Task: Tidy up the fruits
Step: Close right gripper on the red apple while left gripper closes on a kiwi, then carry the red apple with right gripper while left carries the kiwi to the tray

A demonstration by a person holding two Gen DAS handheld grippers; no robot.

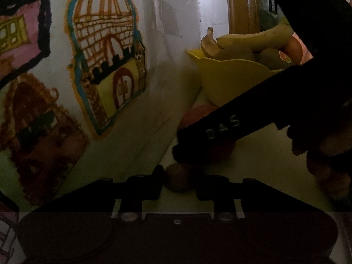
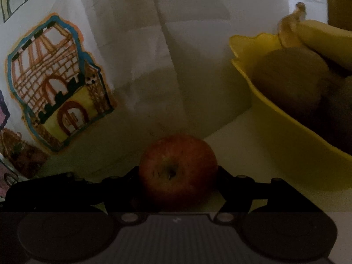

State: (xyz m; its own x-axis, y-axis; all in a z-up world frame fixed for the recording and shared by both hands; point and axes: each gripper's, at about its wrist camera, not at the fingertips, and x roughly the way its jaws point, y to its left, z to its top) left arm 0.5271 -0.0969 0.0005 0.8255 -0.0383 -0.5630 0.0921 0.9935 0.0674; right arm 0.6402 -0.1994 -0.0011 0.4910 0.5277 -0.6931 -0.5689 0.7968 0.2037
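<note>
Dim light here, and the left claw [image 1: 179,181] is clenched on a small brown kiwi [image 1: 177,179], its two fingers pinching the fruit from either side low over the pale worktop [image 1: 264,160]. Just beyond it the right claw's dark finger, marked with raised letters, slants across the left wrist view. Over on the right wrist view, the right claw [image 2: 178,181] has its fingers pressed to both flanks of a red apple [image 2: 178,171] resting on the worktop, stem dimple facing the camera. To the right sits the yellow bowl [image 2: 286,127], with a banana [image 2: 325,41] and more kiwis inside. A castle drawing [image 2: 57,83] hangs on the wall behind.
</note>
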